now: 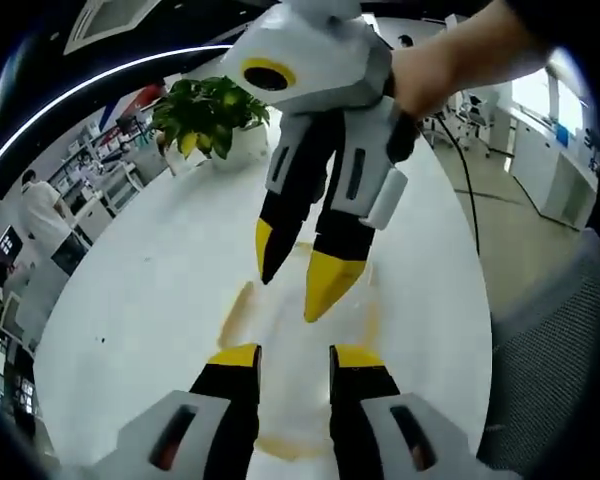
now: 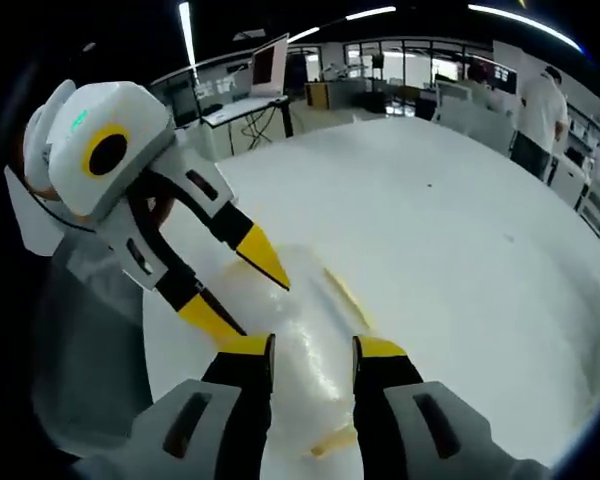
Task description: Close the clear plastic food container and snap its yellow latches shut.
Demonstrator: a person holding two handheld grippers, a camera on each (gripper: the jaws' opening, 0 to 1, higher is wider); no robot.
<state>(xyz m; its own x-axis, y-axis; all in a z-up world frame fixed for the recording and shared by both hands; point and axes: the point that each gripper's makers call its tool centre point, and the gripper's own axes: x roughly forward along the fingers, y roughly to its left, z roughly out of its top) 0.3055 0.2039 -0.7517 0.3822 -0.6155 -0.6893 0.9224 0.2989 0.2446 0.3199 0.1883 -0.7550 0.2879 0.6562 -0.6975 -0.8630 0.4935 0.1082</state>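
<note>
One container (image 1: 298, 330), two grippers (image 1: 293, 368) (image 1: 302, 275), one potted plant (image 1: 208, 115).

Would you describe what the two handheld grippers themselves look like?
The left gripper and right gripper are built alike: pale grey-white bodies, black jaws ending in pointed yellow tips. Seen from the other's camera, each body carries a round yellow ring around a dark lens, and the left one shows a small green mark. A bare hand grips the right one.
</note>
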